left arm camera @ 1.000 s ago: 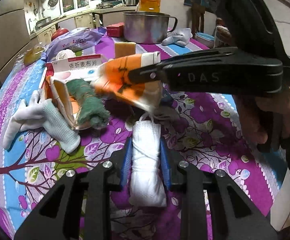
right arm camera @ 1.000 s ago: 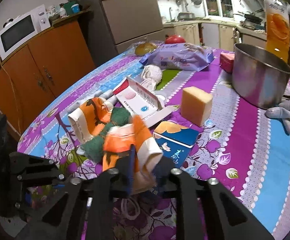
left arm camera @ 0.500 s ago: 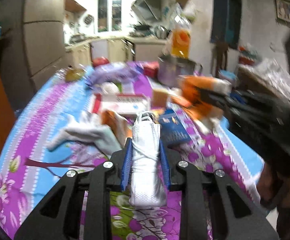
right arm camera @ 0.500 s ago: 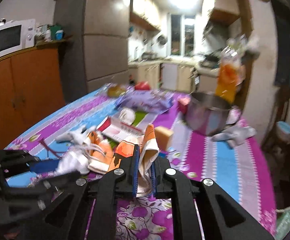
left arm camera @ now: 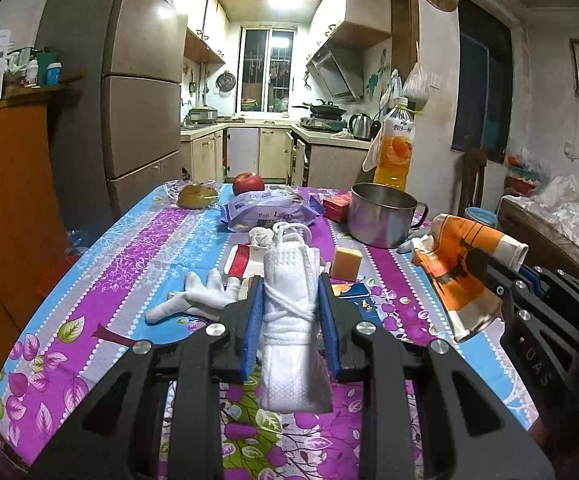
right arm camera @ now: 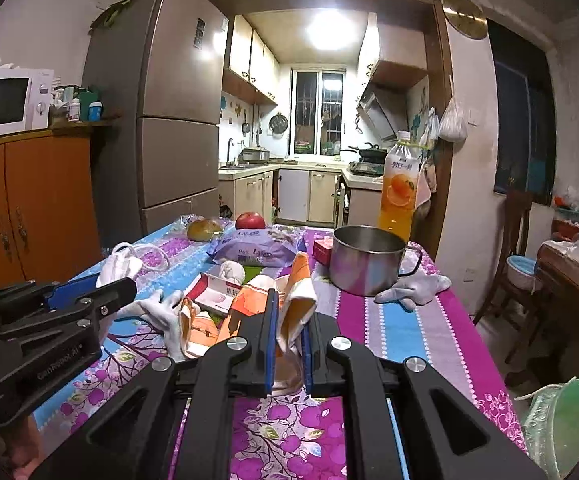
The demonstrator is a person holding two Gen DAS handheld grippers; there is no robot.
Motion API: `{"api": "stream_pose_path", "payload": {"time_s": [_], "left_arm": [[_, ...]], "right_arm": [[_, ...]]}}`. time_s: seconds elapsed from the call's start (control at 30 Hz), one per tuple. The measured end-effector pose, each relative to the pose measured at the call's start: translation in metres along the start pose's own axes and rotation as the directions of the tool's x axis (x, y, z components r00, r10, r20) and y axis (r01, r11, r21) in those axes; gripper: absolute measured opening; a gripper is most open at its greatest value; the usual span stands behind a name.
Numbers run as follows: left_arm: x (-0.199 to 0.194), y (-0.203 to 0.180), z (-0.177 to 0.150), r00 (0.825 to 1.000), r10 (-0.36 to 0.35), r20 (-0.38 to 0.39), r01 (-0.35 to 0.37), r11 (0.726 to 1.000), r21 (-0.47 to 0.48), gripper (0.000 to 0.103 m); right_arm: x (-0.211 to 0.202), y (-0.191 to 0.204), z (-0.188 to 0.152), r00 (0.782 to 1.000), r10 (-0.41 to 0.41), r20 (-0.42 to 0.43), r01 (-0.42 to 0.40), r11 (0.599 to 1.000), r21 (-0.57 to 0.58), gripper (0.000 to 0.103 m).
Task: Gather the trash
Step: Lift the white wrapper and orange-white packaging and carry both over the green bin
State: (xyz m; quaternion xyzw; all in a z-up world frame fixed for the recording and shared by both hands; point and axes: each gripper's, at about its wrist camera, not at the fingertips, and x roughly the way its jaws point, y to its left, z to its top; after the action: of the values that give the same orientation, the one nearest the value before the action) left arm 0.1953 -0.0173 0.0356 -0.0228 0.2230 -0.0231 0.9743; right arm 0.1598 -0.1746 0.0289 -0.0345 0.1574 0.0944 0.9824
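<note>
My left gripper (left arm camera: 289,285) is shut on a rolled white face mask (left arm camera: 291,360) bound with its own loops, held above the purple flowered tablecloth (left arm camera: 137,240). In the right wrist view the same mask (right arm camera: 119,266) sticks out of the left gripper (right arm camera: 89,292) at the left edge. My right gripper (right arm camera: 289,314) is shut on a crushed orange and white paper cup (right arm camera: 295,300), also lifted off the table. From the left wrist view that cup (left arm camera: 465,276) hangs at the right in the right gripper (left arm camera: 525,276).
On the table lie a second orange cup (right arm camera: 195,328), white gloves (left arm camera: 197,300), a red and white box (left arm camera: 245,258), a yellow block (left arm camera: 347,262), a steel pot (right arm camera: 365,258), a juice bottle (right arm camera: 399,188), a purple packet (right arm camera: 255,252) and an apple (right arm camera: 250,221). A green bag (right arm camera: 569,412) sits low right.
Both grippers rose from the table with the mask and the cup still held. The views tilted up from the tabletop to the kitchen, and the right gripper drew back to the right.
</note>
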Motion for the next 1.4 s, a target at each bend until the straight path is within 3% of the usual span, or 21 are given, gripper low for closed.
{"api": "stream_pose_path", "payload": {"time_s": [0.5, 0.9, 1.17, 1.4], "left_arm": [[-0.012, -0.024, 0.002, 1.0, -0.021, 0.023, 0.021, 0.999, 0.029, 0.025], [-0.018, -0.084, 0.001, 0.993, -0.12, 0.023, 0.117, 0.989, 0.094, 0.025], [-0.021, -0.144, -0.003, 0.974, -0.225, 0.007, 0.221, 0.963, 0.154, 0.025], [-0.024, -0.214, -0.003, 0.938, -0.346, -0.021, 0.342, 0.916, 0.211, 0.025]], "right_arm": [[-0.035, -0.008, 0.004, 0.999, -0.043, 0.024, 0.043, 0.999, 0.001, 0.011], [-0.082, -0.065, -0.003, 0.986, -0.162, 0.029, 0.161, 0.986, 0.04, 0.011], [-0.127, -0.125, -0.012, 0.957, -0.289, 0.015, 0.287, 0.955, 0.072, 0.011], [-0.167, -0.188, -0.024, 0.914, -0.404, -0.03, 0.405, 0.909, 0.098, 0.011]]}}
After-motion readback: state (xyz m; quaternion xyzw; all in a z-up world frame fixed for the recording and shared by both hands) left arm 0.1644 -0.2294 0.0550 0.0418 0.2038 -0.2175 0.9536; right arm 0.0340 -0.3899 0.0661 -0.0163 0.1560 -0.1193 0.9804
